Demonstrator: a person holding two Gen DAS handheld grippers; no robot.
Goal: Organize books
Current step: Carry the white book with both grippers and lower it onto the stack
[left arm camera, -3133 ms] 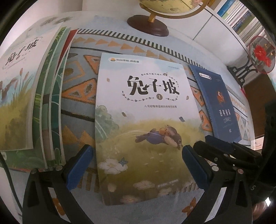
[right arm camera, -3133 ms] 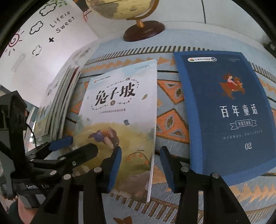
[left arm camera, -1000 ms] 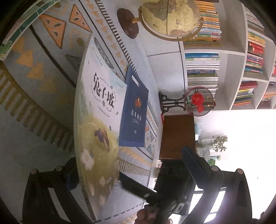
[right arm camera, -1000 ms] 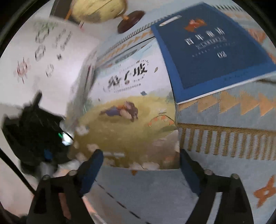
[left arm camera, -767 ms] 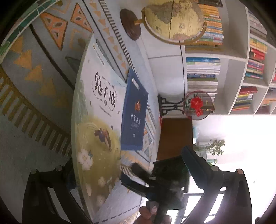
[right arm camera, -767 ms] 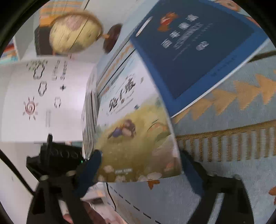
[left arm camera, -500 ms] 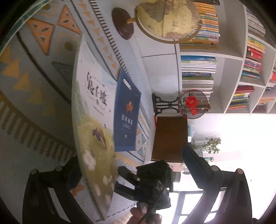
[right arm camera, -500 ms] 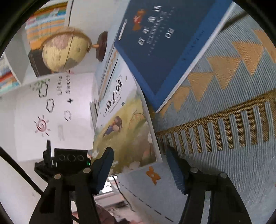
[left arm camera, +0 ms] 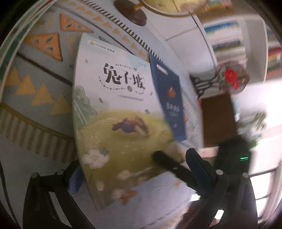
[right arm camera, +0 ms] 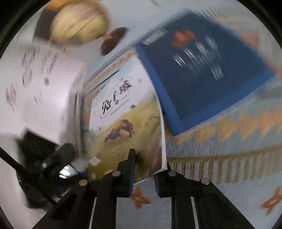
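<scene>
Moved since 1 s ago: right tongs (right arm camera: 149, 163) went from wide apart to nearly shut; the rabbit book (right arm camera: 123, 112) corner that lay in front of them is now between the pads. Both views have swung, the right one badly blurred.
Left tongs (left arm camera: 134, 160): spread wide, gripping nothing. Book's left edge lies over the left finger (left arm camera: 74, 178); right finger stands clear off the lower-right corner.
Rabbit book: face up on the patterned cloth (left arm camera: 35, 98), near end raised and bowed, far end by the striped border. Right edge overlaps the blue book (left arm camera: 169, 98).
Right tongs: closing on the book's near-right corner, one pad on the cover, other under the pages; looks like contact already.
Blue book: flat on the cloth to the right, partly under the rabbit book, untouched.
Globe (left arm camera: 167, 7): far end of the cloth, w/ dark base, well apart from both books.
Step, my read: pick up the rabbit book by 2 points.
Do it well: finish the right pinch deep enough to catch all pages, not just the cover. Bring the left tongs onto the left edge before lifting further, else the book sags and bends. Lift clear of the blue book so it isn't dragged.
</scene>
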